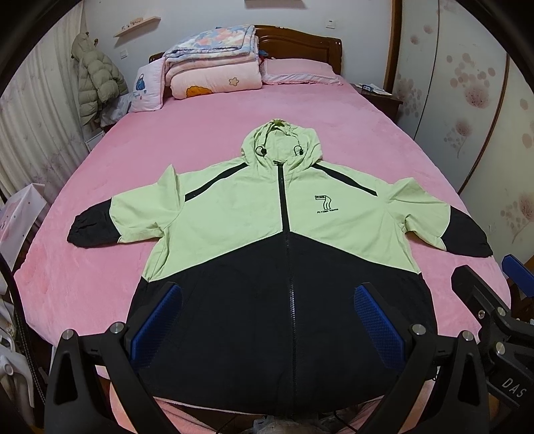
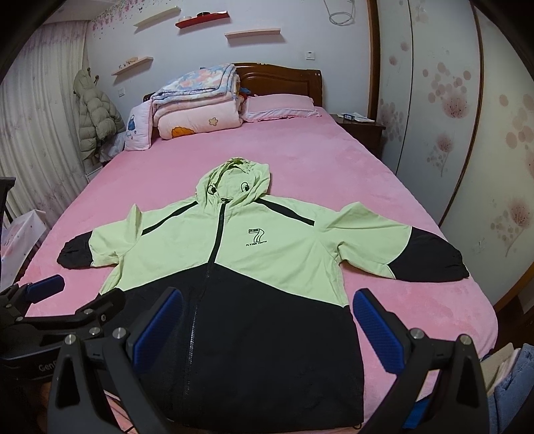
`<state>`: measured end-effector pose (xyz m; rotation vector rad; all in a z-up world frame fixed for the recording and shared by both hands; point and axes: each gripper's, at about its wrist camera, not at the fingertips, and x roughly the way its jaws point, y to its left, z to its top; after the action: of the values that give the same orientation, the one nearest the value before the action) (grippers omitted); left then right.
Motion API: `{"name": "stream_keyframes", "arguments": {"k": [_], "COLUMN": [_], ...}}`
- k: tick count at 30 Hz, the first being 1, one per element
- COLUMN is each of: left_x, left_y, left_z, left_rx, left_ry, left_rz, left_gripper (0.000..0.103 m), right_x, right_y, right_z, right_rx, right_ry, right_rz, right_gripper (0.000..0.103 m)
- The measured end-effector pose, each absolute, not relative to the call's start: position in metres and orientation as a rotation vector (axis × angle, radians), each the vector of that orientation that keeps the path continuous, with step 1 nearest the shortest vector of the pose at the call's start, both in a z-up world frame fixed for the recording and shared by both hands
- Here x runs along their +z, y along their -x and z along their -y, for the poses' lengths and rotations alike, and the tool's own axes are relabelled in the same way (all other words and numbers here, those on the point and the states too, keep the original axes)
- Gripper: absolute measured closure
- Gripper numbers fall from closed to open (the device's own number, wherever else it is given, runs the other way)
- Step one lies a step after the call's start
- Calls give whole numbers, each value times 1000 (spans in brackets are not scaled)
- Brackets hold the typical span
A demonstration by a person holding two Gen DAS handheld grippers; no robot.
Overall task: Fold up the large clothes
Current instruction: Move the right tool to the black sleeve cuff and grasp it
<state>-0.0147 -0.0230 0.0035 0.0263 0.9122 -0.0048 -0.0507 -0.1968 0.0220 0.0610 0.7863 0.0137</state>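
Jacket (image 1: 283, 240) flat — hem cord right-view only

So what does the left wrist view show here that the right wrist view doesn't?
Only the left wrist view: the right hand-held gripper at its right edge. Only the right wrist view: the red shelf on the wall and the left hand-held gripper at its left edge. Both: the green-and-black jacket spread flat and zipped on the pink bed, with folded blankets by the headboard.
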Motion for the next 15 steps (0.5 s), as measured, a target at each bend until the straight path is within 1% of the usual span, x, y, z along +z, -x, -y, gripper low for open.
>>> {"name": "stream_keyframes", "arguments": {"k": [6,15], "left_x": [17,43], "left_y": [10,-2], "left_z": [40,91], "left_rx": [-59,-106], "left_ry": [-50,-110], "left_rz": [-874,-794], "left_gripper": [1,1], "right_x": [31,52], "right_y": [54,57], "right_z": [211,259], "right_rx": [18,6], "right_ry": [-88,-137], "right_rz": [-757,-674], "right_gripper": [1,1]}}
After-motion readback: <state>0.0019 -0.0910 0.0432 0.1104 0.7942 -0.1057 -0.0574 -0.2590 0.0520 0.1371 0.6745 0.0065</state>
